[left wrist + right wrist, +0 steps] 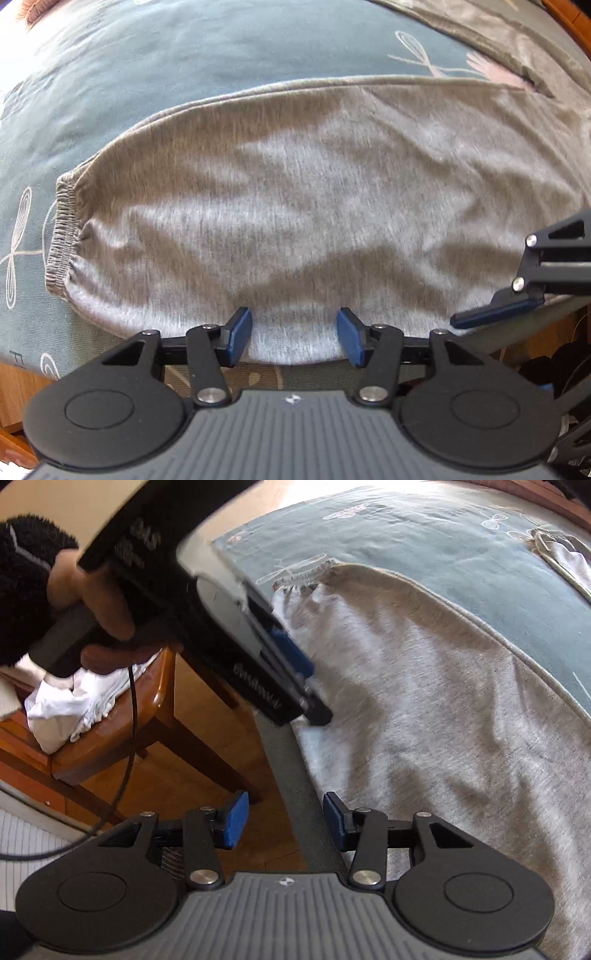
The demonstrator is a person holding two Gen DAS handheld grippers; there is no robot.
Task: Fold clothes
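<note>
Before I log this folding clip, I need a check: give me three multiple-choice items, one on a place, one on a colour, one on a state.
1. The grey sweatpants lie on:
A a blue-green patterned cover
B bare floor
C a chair

2. The gripper pads are:
A red
B blue
C white

3. The left gripper is:
A shut on cloth
B open at the near edge of the sweatpants
C out of view

A: the cover shows all round the sweatpants. B: both pads look blue. B: cloth shows between the parted pads.

Bed sheet (184,48) blue-grey, printed with white line motifs. Wooden chair (155,716) on wood floor (229,775), left. Strong sunlight far side.
</note>
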